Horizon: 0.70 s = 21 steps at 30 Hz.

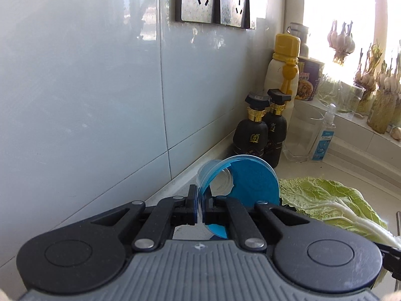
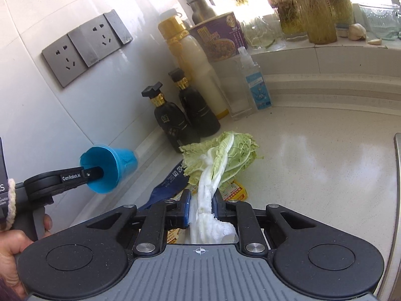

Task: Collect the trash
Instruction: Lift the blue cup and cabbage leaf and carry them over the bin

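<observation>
Right wrist view gives me the widest look: the pale counter (image 2: pixel 313 155) runs back to a tiled wall (image 2: pixel 37 95) with two sockets, and a row of bottles stands in the corner. On that counter, largest of the rubbish, the cabbage leaf (image 2: pixel 225 155) has its white stalk clamped between the jaws of my right gripper (image 2: pixel 201 209), with the green end trailing forward; I cannot tell whether that end touches the counter. Under the leaf lie a dark blue wrapper (image 2: pixel 160 190) and a yellow printed packet (image 2: pixel 235 190), both untouched. Off to the side, my left gripper (image 2: pixel 96 173) carries the blue plastic cup (image 2: pixel 110 168) in the air, near the wall.

Left wrist view confirms the hold: the left gripper (image 1: pixel 199 207) has its jaws pinched on the cup's (image 1: pixel 250 180) rim, one finger inside and one outside, the cup tipped on its side.

I judge the job about half done: two pieces are in hand, the two wrappers remain, and no bin shows in either picture.

Only the right view shows the wrappers and my own hand (image 2: pixel 12 255) on the left handle; only the left view shows into the cup's mouth, where a clear inner cup seems to sit.
</observation>
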Available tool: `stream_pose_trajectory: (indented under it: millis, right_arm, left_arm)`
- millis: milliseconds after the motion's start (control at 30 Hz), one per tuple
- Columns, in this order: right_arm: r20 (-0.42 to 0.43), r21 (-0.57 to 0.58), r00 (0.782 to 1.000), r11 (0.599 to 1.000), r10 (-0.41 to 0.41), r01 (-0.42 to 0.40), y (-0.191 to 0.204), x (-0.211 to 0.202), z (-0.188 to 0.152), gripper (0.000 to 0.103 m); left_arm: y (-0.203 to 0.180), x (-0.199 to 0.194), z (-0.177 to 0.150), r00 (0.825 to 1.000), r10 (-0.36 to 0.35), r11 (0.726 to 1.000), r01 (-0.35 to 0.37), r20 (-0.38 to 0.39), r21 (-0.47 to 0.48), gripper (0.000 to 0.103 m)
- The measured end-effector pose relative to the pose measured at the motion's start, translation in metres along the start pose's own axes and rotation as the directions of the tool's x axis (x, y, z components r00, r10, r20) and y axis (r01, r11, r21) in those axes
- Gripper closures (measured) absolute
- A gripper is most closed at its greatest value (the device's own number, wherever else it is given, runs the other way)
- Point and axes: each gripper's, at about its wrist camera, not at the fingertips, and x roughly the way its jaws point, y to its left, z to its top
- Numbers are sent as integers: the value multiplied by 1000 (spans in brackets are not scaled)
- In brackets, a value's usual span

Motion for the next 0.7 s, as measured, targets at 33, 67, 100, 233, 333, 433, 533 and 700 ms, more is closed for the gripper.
stream_pose_trajectory:
  millis: [33, 67, 100, 233, 333, 433, 533, 700]
  right_arm:
    - [5, -8, 1000, 1000, -2, 2, 2, -4, 2, 87]
    - [8, -10, 1000, 1000, -3, 3, 3, -8, 3, 87]
    - [11, -8, 1000, 1000, -2, 2, 3, -13, 4, 87]
    - [41, 7, 999, 1000, 13, -13, 4, -34, 12, 87]
    - [61, 10, 998, 1000, 16, -17, 6, -50, 18, 87]
    - [72, 2, 997, 1000, 15, -15, 9, -66, 21, 87]
    - [83, -7, 996, 1000, 14, -14, 13, -80, 23, 87]
    - [102, -5, 995, 1000, 18, -17, 20, -108, 27, 87]
  left_arm:
    - [0, -4, 1, 1000, -3, 1000, 3, -1, 1, 100]
    - [0, -7, 1, 1000, -6, 1000, 6, -2, 2, 100]
    - [0, -12, 1, 1000, -11, 1000, 11, -4, 2, 100]
    - [0, -27, 2, 1000, -25, 1000, 25, -14, 4, 100]
    - [0, -38, 1, 999, -36, 999, 36, -24, 7, 100]
    - [1, -48, -1, 998, -52, 999, 53, -43, 2, 100]
    - [0, -58, -3, 996, -65, 998, 65, -56, 4, 100]
    - [0, -81, -5, 993, -91, 996, 92, -77, 4, 100]
